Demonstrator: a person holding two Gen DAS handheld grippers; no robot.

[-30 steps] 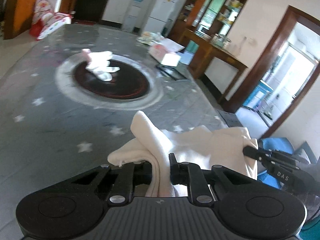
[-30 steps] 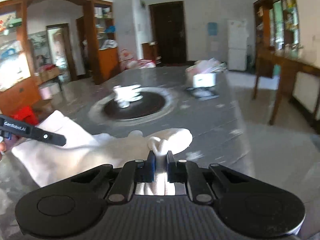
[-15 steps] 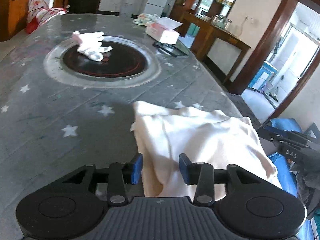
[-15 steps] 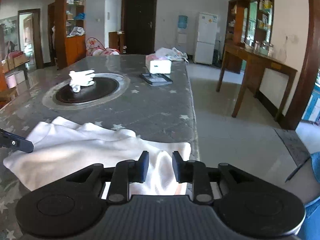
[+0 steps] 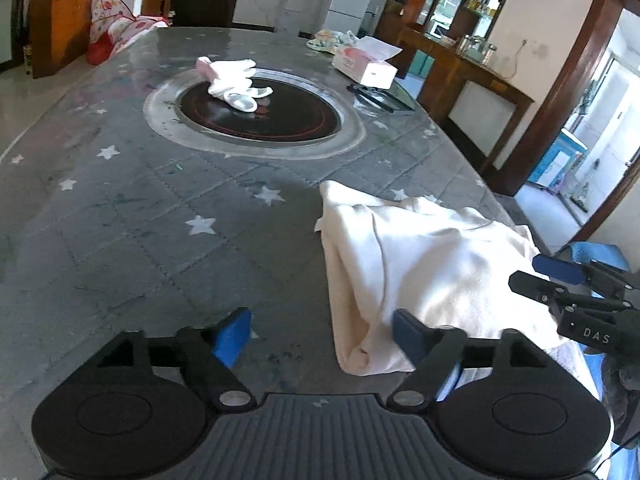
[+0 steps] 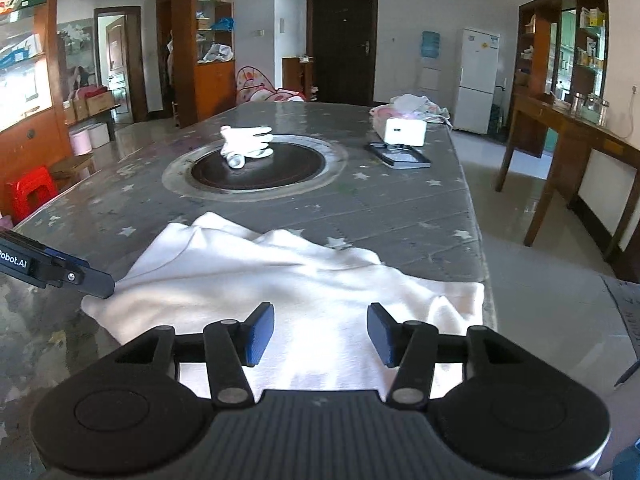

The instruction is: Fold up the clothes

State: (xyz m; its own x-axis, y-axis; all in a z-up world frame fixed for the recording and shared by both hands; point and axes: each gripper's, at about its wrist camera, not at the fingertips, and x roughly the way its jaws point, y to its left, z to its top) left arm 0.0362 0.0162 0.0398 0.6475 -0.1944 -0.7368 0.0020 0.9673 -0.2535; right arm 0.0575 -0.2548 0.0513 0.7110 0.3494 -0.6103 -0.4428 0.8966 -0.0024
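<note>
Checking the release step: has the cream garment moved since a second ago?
Yes. The cream garment dropped from both opening hand-held grippers and now lies spread on the table, nearer than the round inset.

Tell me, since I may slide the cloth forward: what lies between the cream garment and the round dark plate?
Only bare star-patterned tabletop separates the cream garment from the round dark plate, clearest in the right wrist view.

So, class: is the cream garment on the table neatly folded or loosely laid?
Loosely laid. The cream garment lies rumpled on the table, creased, with one doubled edge; no gripper holds it.
</note>
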